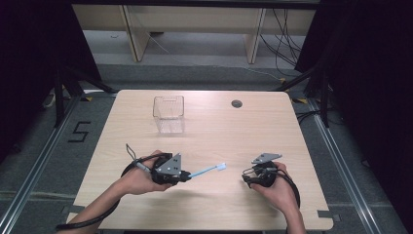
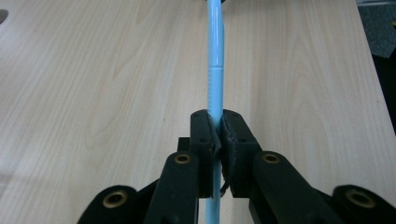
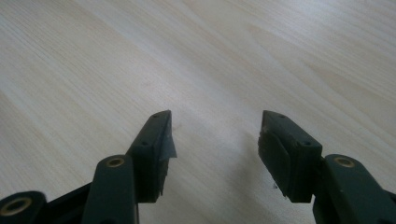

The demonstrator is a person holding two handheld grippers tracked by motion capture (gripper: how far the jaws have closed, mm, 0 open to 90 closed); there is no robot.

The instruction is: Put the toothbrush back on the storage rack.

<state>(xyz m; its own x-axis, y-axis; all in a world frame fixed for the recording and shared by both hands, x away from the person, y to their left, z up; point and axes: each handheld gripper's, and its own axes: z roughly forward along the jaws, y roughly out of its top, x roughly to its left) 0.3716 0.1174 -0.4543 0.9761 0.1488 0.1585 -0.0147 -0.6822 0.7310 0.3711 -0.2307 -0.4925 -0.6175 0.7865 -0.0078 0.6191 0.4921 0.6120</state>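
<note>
A light blue toothbrush (image 1: 207, 170) with a white head sticks out to the right from my left gripper (image 1: 186, 175), just above the wooden table. In the left gripper view the black jaws are clamped on the blue handle (image 2: 215, 70), which runs straight up between the pads from my left gripper (image 2: 218, 125). My right gripper (image 1: 245, 176) rests in the person's hand at the table's near right, pointing left. In the right gripper view its two jaws stand wide apart around my right gripper (image 3: 215, 122) with bare wood between them.
A clear plastic box (image 1: 169, 113) stands upright toward the far left of the table (image 1: 272, 126). A round cable hole (image 1: 236, 103) sits at the far right. The table's edges drop to grey floor on all sides.
</note>
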